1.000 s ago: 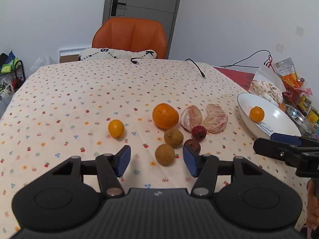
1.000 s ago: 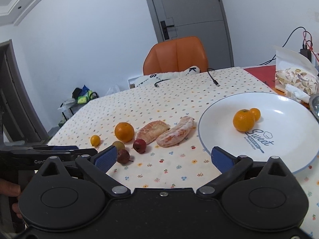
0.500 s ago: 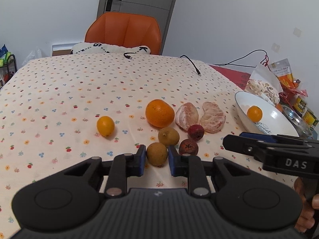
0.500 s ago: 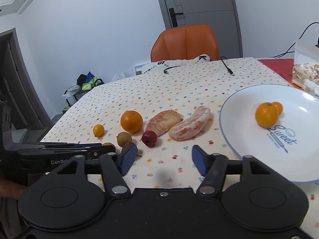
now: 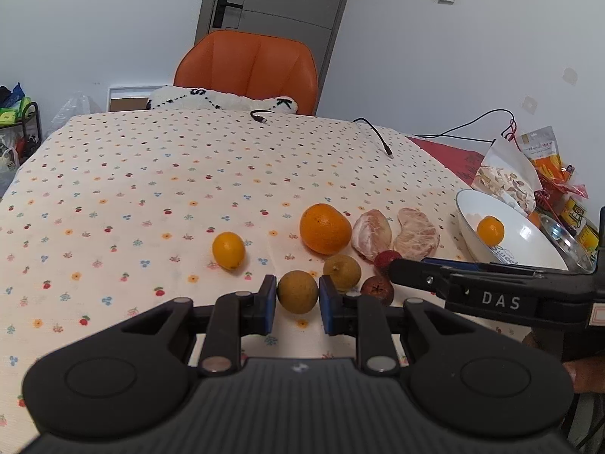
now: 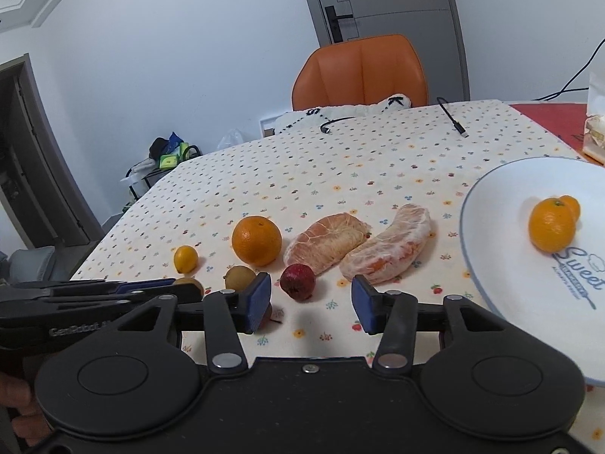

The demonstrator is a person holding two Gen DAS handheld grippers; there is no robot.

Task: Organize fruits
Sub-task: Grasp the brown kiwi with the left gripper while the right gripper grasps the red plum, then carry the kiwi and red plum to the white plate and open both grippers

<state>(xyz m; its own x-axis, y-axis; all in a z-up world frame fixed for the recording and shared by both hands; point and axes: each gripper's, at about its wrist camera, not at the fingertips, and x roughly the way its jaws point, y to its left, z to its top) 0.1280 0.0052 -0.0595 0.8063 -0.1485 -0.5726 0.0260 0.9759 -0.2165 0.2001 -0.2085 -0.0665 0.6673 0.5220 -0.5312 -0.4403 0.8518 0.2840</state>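
Left gripper (image 5: 297,304) just closed from wide open onto the brown fruit (image 5: 297,291), fruit still on the counter (image 5: 113,196). Right gripper (image 6: 310,304) narrowed but open, near the red fruit (image 6: 298,281). Next is likely a lift toward the plate (image 6: 491,196).

Desk (image 5: 113,189) under a flower-dotted cloth.
At frame centre lie an orange (image 5: 325,229), kumquat (image 5: 228,250), two peeled pomelo segments (image 5: 395,232); a white plate (image 6: 503,265) at right.

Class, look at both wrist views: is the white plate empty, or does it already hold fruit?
Not empty. The white plate holds two orange fruits, a larger one and a smaller one right behind it.
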